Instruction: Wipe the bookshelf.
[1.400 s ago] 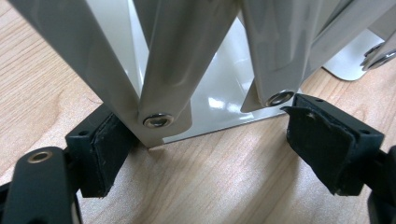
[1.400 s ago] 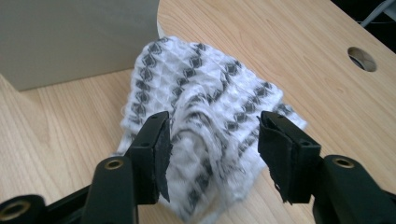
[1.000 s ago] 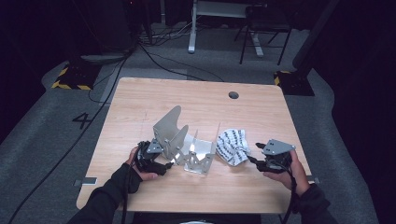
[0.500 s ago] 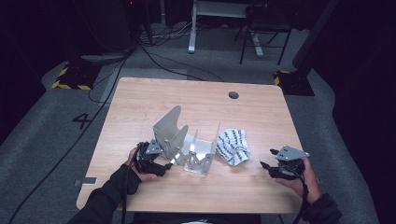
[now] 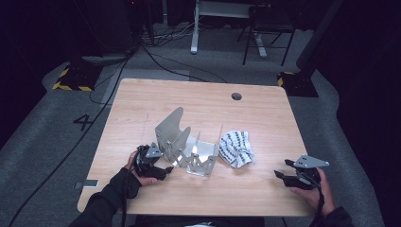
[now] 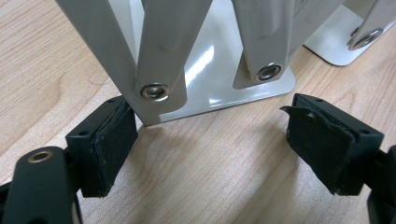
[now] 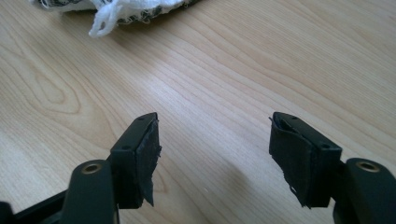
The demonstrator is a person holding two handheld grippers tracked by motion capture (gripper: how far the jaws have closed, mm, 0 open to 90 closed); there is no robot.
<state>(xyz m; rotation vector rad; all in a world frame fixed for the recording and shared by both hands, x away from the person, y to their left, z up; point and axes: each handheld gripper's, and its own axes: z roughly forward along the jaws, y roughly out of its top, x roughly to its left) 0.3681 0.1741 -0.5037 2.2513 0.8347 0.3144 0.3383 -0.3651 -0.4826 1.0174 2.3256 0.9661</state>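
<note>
Metal rack (image 5: 187, 146) sits near the table's (image 5: 198, 101) front edge, one folding piece of riveted silver plates, its upper part cut off in the left gripper view. Left gripper (image 6: 212, 140) is right up against the rack's near corner, jaws spread wide, one pad (image 6: 112, 140) touching the plate edge, nothing clamped. One crumpled black-and-white cloth (image 5: 237, 149) lies just beside the rack on its right; its pattern is hard to read. Right gripper (image 7: 215, 154), well apart from the rack near the table's right front corner, gapes open over bare wood.
</note>
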